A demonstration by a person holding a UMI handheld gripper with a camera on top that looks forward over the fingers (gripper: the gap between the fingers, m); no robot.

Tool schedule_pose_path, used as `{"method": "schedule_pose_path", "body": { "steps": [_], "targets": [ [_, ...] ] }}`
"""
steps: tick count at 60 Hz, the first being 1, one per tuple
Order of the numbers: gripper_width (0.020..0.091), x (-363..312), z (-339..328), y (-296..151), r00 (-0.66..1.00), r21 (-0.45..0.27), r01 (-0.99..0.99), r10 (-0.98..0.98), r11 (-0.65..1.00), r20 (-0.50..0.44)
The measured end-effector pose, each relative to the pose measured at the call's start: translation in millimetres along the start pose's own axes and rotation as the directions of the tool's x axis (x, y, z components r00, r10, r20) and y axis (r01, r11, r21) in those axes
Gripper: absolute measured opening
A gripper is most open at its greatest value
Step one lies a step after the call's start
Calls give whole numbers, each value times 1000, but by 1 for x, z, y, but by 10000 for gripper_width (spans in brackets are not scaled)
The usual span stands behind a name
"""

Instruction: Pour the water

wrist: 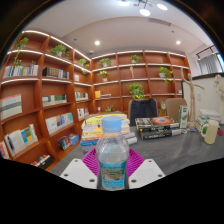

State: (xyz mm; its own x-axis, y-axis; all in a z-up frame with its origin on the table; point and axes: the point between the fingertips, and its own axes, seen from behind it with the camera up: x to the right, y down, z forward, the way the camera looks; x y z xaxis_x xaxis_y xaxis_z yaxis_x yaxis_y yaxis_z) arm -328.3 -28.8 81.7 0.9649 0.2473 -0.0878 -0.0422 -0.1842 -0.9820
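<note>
A: How much of the water bottle (113,153) shows?

B: Its cap and upper body. The base drops out of sight between the fingers (80,172), so where the pads meet it, or whether they press it at all, can't be told.

A: The label?

B: Blurred, unreadable (a blue band, nothing more).

A: And the books (156,125) on the table (185,150)?

B: Titles too small. Same on the shelves (45,95), where the spines blur together and the plants are only green smudges.
</note>
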Motion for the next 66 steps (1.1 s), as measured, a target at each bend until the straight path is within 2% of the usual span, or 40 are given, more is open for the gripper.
{"method": "schedule_pose_path", "body": {
  "steps": [8,14,23,29,36,41,50,58,66],
  "targets": [
    [304,34,-5,-2,997,-33,-79,78,996,-22],
    [304,77,-9,-17,974,-19,-227,226,974,-33],
    [304,154,-12,-53,834,76,-549,551,832,-8],
    [304,208,-20,-84,656,158,-748,754,644,34],
    [305,266,-30,-112,436,232,-886,892,402,122],
    [303,307,-19,-121,303,260,-932,935,251,183],
    [304,357,-14,-137,44,271,-962,954,-39,295],
    [302,383,-9,-138,-178,230,-932,906,-281,385],
    [304,394,-2,-134,-334,176,-881,842,-438,423]
  ]
}}
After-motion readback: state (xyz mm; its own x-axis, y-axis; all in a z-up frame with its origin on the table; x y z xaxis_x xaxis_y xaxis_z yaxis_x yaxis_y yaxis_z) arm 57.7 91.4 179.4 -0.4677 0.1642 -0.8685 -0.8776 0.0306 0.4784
